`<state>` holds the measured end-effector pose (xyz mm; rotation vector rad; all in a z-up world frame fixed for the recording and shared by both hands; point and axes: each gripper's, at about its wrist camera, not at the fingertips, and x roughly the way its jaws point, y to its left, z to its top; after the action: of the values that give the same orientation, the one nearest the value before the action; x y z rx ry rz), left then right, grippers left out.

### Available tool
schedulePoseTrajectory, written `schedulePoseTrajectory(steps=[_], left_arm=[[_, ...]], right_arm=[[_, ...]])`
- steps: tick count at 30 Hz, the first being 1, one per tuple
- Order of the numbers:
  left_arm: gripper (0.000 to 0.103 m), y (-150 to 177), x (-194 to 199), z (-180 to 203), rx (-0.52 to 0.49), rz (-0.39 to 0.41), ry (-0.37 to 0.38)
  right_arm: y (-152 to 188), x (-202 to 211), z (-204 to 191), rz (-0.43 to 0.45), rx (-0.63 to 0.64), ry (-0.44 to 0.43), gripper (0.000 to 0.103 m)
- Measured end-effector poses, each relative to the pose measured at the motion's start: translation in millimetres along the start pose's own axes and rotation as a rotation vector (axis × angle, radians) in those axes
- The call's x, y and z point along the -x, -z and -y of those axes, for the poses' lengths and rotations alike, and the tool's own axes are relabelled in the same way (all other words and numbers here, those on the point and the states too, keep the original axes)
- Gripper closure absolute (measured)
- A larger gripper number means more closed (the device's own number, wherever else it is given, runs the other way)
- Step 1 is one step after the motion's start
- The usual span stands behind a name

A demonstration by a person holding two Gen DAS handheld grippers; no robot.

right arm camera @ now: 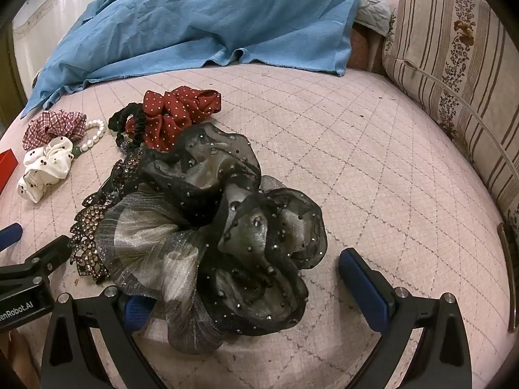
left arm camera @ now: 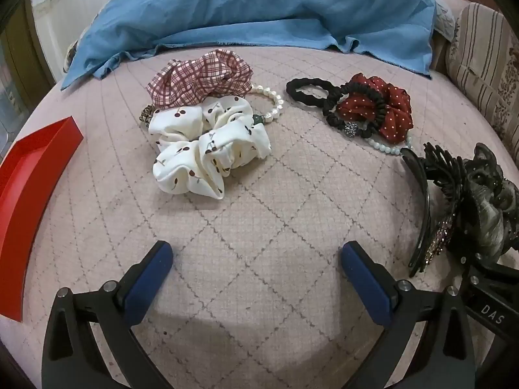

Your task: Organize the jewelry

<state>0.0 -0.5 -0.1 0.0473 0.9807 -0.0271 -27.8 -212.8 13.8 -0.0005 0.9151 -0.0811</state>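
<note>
Two wide-jawed grippers; black hair clip (left arm camera: pixel 421 207) lengthwise away

The red tray (left arm camera: pixel 35 175) runs off the bed's left edge; the black organza scrunchie (right arm camera: pixel 214 246) hides one blue pad (left) and part of the rhinestone clip (right arm camera: pixel 90 227).

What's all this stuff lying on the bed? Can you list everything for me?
Red tray: one, red, far left edge.
Cherry scrunchie: one, white, centre-left.
Plaid scrunchie: one, red-white, behind it.
Pearl bracelet: one, white, beside those.
Dotted scrunchie: one, dark red, right group.
Black hair ties: several, black, tangled with it.
Sheer scrunchie: one, black-grey, nearest right gripper.
Rhinestone clip: one, dark, beside it.
Blue cloth: one, blue, rear.
Left gripper: open.
Right gripper: open.
</note>
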Motion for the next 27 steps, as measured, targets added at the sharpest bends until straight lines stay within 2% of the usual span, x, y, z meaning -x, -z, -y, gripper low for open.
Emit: schedulePoseTrajectory(steps=[2,4,20,27], left_arm=[[0.0,0.2,0.0,-3.3,0.03,0.006,0.044],[0.0,-0.1,0.4,-0.2,-0.004,0.007,-0.005],[0.0,-0.4,0.9,-0.5,-0.005,0.006,-0.007],[0.0,-0.7,9.6,-8.9,-0.045,-0.024,0.045]], right_arm=[[0.0,-0.1,-0.4,-0.001,0.0,-0.001,0.0],[-0.1,0.0,-0.3,-0.001,-0.003,-0.003,0.0],[-0.3,0.1,-2.0,-0.001,-0.002,-0.003,0.0],[-0.9,0.2,2.9,-0.001,-0.007,-0.01,0.0]])
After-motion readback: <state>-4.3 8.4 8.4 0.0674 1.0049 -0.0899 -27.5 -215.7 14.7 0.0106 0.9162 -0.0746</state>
